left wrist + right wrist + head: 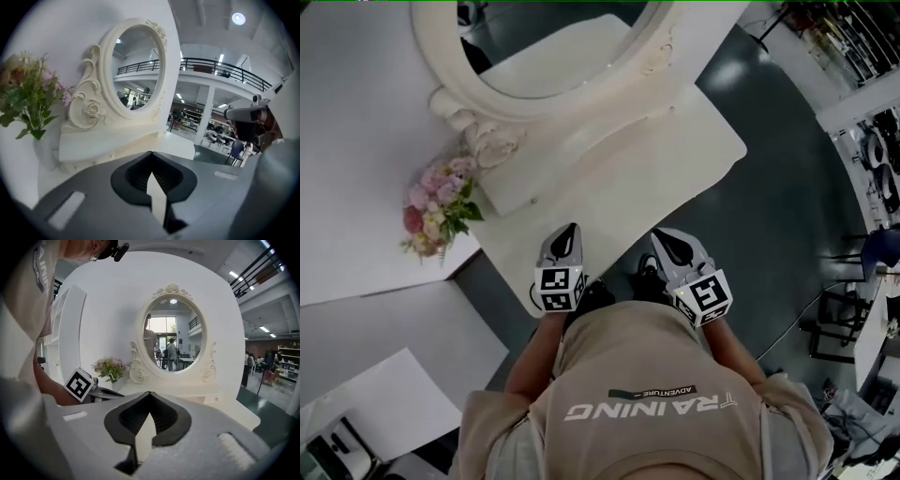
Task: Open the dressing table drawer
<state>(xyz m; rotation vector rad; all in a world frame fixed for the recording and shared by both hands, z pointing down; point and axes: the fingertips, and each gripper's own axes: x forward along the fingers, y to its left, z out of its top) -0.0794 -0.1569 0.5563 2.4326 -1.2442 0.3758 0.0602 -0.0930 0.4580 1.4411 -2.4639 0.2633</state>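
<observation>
A white dressing table [675, 159] carries an oval mirror [562, 56] on a low base box. The base's small drawer front with a knob [532, 200] faces me; it is also in the left gripper view [93, 162] and the right gripper view [216, 399]. It looks closed. My left gripper [567, 234] hangs over the table's near edge, jaws shut and empty [151, 154]. My right gripper [670, 242] is beside it, just off the table's front edge, its tips meeting with nothing between them [150, 393]. Neither touches the table.
A bunch of pink flowers [439, 206] stands at the table's left end, next to the mirror base. A white wall panel [356, 141] runs along the left. Dark floor lies to the right, with chairs [844, 319] and racks beyond.
</observation>
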